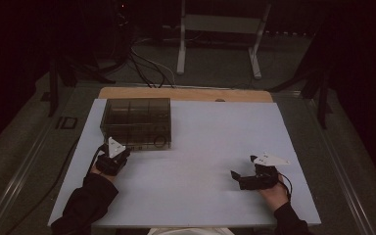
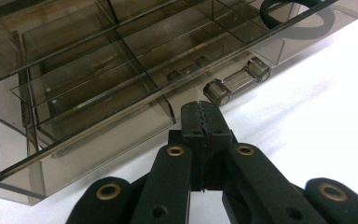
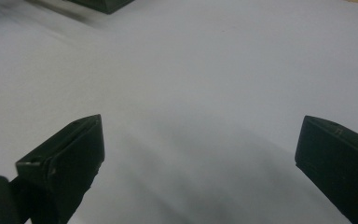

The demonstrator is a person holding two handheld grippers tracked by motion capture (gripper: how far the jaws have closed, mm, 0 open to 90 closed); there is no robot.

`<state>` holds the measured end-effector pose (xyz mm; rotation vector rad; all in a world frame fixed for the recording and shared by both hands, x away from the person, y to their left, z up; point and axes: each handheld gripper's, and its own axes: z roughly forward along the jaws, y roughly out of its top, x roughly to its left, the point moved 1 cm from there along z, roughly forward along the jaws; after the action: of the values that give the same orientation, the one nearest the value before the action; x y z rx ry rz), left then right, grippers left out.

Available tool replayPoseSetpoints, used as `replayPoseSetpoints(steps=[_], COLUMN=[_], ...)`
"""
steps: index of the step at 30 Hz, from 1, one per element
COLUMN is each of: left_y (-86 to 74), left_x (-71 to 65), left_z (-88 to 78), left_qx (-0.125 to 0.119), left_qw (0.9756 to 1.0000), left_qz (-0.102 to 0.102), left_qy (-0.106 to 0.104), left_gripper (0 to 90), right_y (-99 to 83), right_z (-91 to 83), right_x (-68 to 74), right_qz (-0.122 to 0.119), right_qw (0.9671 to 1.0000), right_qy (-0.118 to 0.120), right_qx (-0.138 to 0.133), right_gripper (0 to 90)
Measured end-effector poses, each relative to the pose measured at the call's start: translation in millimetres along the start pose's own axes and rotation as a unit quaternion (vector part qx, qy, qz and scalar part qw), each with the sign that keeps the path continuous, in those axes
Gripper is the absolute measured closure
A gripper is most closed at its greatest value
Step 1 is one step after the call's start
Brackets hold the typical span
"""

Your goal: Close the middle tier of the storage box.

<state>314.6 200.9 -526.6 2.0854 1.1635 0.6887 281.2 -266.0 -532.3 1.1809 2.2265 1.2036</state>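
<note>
On the far left of the white tabletop [image 1: 200,147] sits a smoky clear-plastic organiser box [image 1: 136,122], rigid, slick and probably light, best taken by its front latch [image 2: 235,84]. Left tongs [image 2: 204,116] are pressed together just before it; right tongs [image 3: 200,149] gape over bare tabletop.

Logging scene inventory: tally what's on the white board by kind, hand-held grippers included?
Smoky clear compartment box: 1
Black ring inside the box: 1
Hand-held grippers: 2, the left hand-held gripper with jaws closed at the box's latch, the right hand-held gripper with jaws wide apart over bare board
Total: 4
</note>
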Motion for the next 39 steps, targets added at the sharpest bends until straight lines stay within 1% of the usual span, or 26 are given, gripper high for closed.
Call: replayPoseSetpoints(steps=[11, 26, 29, 31, 39], left_y=[4.0, 7.6, 8.7, 9.3, 11.3], left_x=[1.4, 5.5, 5.0, 4.5, 6.4], left_z=[2.6, 6.8, 7.3, 7.8, 10.5], left_qx=[-0.002, -0.002, -0.006, -0.008, -0.006], left_qw=[1.0000, 1.0000, 1.0000, 0.9999, 0.9999], left_qz=[0.002, -0.004, -0.004, 0.000, 0.000], left_qy=[0.002, 0.003, 0.006, 0.010, 0.012], left_gripper=[90.0, 90.0, 90.0, 90.0, 90.0], right_y=[-0.1, 0.0, 0.0, 0.0, 0.0], right_z=[0.2, 0.2, 0.1, 0.0, 0.1], right_x=[0.2, 0.4, 0.2, 0.1, 0.2], right_qz=[0.000, -0.001, -0.001, -0.001, -0.001], right_qw=[1.0000, 1.0000, 1.0000, 1.0000, 1.0000], right_qy=[0.001, 0.001, 0.001, 0.001, 0.001], right_qx=[0.002, 0.002, 0.002, 0.001, 0.001], right_gripper=[1.4, 1.4, 1.4, 1.4, 1.4])
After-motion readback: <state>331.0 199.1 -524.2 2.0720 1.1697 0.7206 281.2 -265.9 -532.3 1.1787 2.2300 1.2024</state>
